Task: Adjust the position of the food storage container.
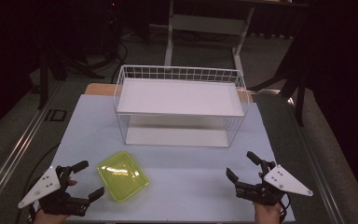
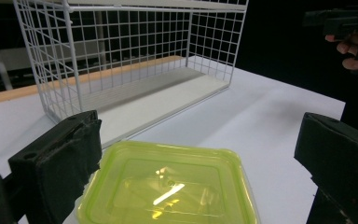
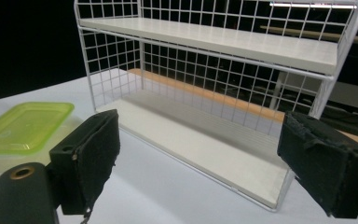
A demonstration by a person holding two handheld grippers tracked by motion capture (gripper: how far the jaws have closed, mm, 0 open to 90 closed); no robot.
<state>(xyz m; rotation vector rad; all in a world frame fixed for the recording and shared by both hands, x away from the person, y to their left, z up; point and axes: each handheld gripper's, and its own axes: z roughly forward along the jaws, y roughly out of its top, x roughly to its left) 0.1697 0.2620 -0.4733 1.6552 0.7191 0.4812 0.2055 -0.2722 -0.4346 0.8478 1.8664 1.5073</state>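
Observation:
A clear box with a yellow-green lid point(image 1: 122, 175) lies on the pale table point(image 1: 177, 168), front left. My left gripper point(image 1: 88, 178) stands open just left of it, jaws spread toward the box; in the left gripper view the lid point(image 2: 168, 189) sits between and just beyond the two jaws, untouched. My right gripper point(image 1: 243, 165) is open at the front right with nothing between its jaws, pointing at the white wire rack point(image 1: 180, 104). In the right gripper view the box point(image 3: 23, 127) lies far left and the rack point(image 3: 223, 74) ahead.
The wire rack has two white shelves, upper point(image 1: 179, 96) and lower point(image 1: 176, 136), and stands at the table's back middle. A table frame point(image 1: 205, 28) stands on the floor behind. The right hand and its gripper point(image 2: 349, 28) appear top right in the left gripper view.

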